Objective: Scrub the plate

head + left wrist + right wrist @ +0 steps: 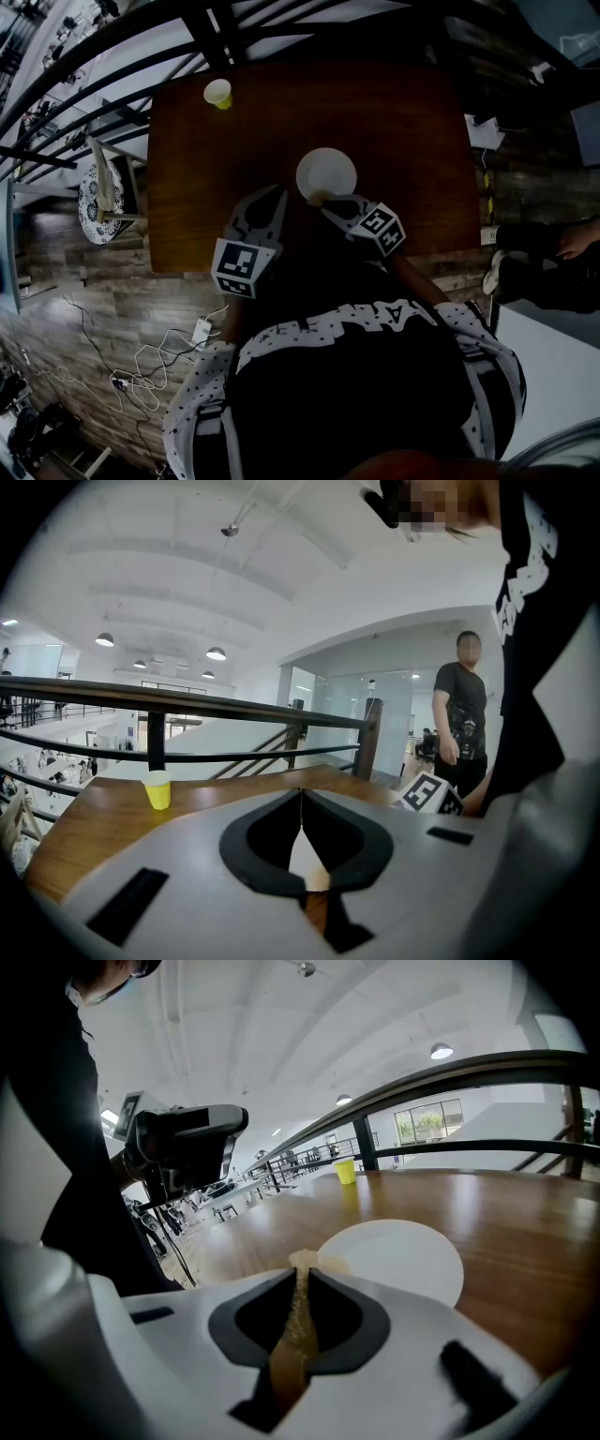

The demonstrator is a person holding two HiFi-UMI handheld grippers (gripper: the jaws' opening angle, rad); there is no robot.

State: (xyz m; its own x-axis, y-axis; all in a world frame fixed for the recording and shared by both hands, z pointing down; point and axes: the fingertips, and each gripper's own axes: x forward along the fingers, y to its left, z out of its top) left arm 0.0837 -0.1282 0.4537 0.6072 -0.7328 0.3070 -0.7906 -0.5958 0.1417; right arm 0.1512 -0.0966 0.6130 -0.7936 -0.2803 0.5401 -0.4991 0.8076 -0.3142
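A round white plate [326, 172] lies near the front middle of the brown wooden table [394, 122]. My right gripper [330, 202] is at the plate's near edge, shut on a thin yellow-brown sponge [294, 1335]. The sponge's tip rests at the rim of the plate [403, 1258]. My left gripper [277, 194] is just left of the plate, low over the table. Its jaws [301, 799] meet at the tips, with nothing clearly held; a sliver of white shows behind them.
A yellow cup [217, 93] stands at the table's far left corner. A dark railing [187, 700] runs beyond the far edge. A chair [101, 197] is left of the table and cables [150, 361] lie on the floor. A person [461, 719] stands to the right.
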